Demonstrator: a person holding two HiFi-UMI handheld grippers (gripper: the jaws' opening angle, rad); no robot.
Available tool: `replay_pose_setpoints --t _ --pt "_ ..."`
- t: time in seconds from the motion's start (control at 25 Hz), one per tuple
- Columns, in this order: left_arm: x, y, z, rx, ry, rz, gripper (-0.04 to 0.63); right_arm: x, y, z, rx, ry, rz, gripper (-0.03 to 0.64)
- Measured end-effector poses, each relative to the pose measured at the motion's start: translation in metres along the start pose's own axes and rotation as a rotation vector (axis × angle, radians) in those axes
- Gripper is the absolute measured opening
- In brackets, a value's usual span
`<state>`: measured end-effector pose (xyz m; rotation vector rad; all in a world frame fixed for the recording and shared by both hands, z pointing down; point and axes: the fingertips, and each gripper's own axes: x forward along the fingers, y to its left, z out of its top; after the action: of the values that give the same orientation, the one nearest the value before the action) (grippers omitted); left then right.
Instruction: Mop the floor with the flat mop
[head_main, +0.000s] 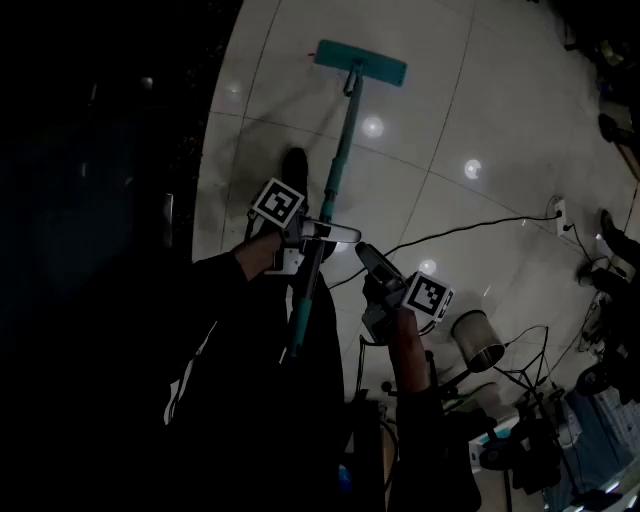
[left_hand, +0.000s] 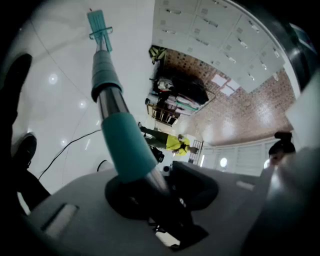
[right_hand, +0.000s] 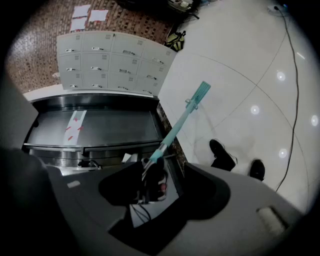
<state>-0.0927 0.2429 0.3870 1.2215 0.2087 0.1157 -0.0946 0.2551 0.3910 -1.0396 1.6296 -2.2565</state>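
Note:
The flat mop lies with its teal head (head_main: 360, 62) on the pale tiled floor, far ahead of me. Its handle (head_main: 338, 170) slants back towards my body. My left gripper (head_main: 322, 233) is shut on the handle about halfway up. In the left gripper view the teal sleeve of the handle (left_hand: 127, 145) runs out from between the jaws of that gripper (left_hand: 157, 192) to the mop head (left_hand: 99, 22). My right gripper (head_main: 366, 256) is open and holds nothing, a little to the right of the handle. The right gripper (right_hand: 152, 182) looks at the mop head (right_hand: 199, 94).
A black cable (head_main: 470, 228) crosses the floor to a power strip (head_main: 558, 210) at the right. A metal bin (head_main: 478, 340) and tangled equipment (head_main: 560, 420) stand at the lower right. A dark counter (right_hand: 95, 125) and grey lockers (right_hand: 115, 65) border the left. My shoe (head_main: 296, 165) is beside the handle.

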Motion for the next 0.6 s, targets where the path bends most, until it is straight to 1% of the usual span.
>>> replay_pose_setpoints --t 0.08,0.12,0.16,0.24,0.32,0.36,0.4,0.44,0.48,0.56,0.6 --pt "0.006 0.014 -0.005 0.003 0.034 0.029 0.125 -0.002 0.013 -0.027 0.003 0.065 0.043 0.261" --pt "0.008 0.018 -0.003 0.001 0.029 0.033 0.129 -0.001 0.022 -0.041 0.008 0.1 0.067 0.262" --pt "0.009 0.02 0.004 -0.006 0.0 0.029 0.139 0.002 0.029 -0.054 0.016 0.134 0.088 0.262" --pt "0.006 0.027 0.026 -0.021 -0.091 0.035 0.143 0.011 0.04 -0.074 0.034 0.182 0.11 0.273" --pt "-0.002 0.042 0.047 -0.031 -0.153 0.083 0.145 0.021 0.045 -0.078 0.051 0.191 0.127 0.275" --pt "-0.005 0.047 0.054 -0.042 -0.162 0.096 0.146 0.028 0.049 -0.078 0.064 0.19 0.142 0.275" --pt "-0.006 0.05 0.059 -0.057 -0.152 0.1 0.146 0.037 0.053 -0.078 0.082 0.189 0.161 0.275" --pt "-0.005 0.052 0.06 -0.069 -0.121 0.103 0.123 0.046 0.058 -0.079 0.104 0.193 0.182 0.275" --pt "-0.002 0.054 0.058 -0.076 -0.076 0.115 0.123 0.055 0.063 -0.081 0.123 0.204 0.199 0.273" --pt "0.003 0.059 0.052 -0.074 0.01 0.152 0.123 0.067 0.068 -0.087 0.146 0.234 0.199 0.238" --pt "0.003 0.06 0.051 -0.07 0.041 0.163 0.124 0.069 0.068 -0.09 0.157 0.24 0.186 0.144"
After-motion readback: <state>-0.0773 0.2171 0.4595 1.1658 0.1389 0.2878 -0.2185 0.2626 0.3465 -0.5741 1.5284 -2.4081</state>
